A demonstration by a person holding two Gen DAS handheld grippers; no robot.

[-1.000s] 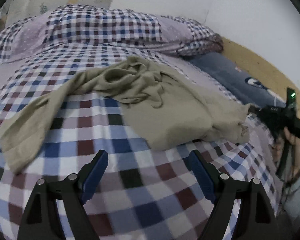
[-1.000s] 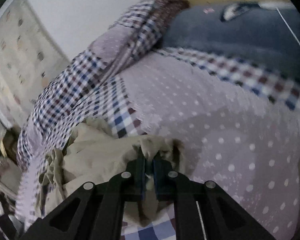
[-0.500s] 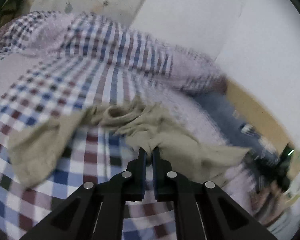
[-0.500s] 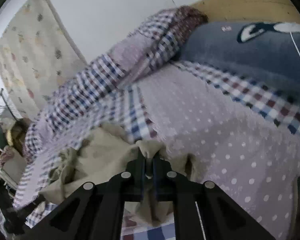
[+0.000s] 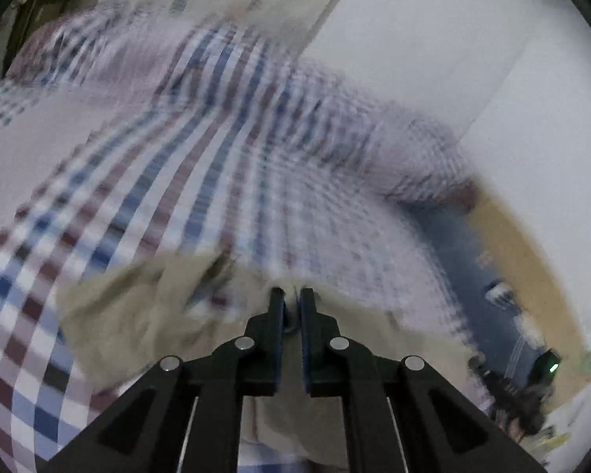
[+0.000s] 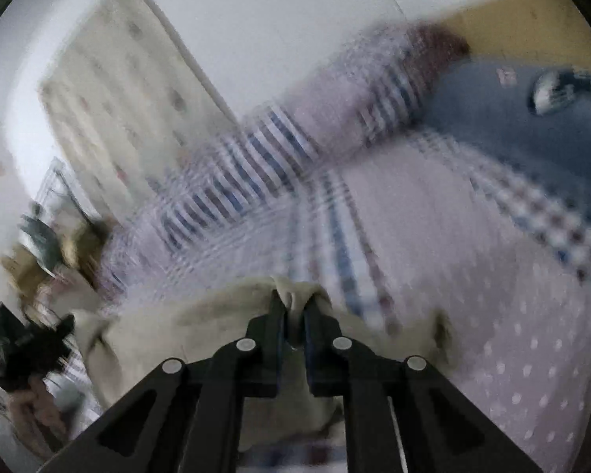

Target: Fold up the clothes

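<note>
Left claw [image 5: 291, 307]: one second ago spread above the bed, now clenched on an edge of the crumpled khaki fabric garment [image 5: 138, 315], which trails toward 9 o'clock over the blue-and-maroon checked bedspread [image 5: 98, 216]. Right claw [image 6: 293, 309]: grasping another bunched edge of the garment as before. Both views are motion-blurred. Judgement: a two-point hold permits spreading before folding.
</note>
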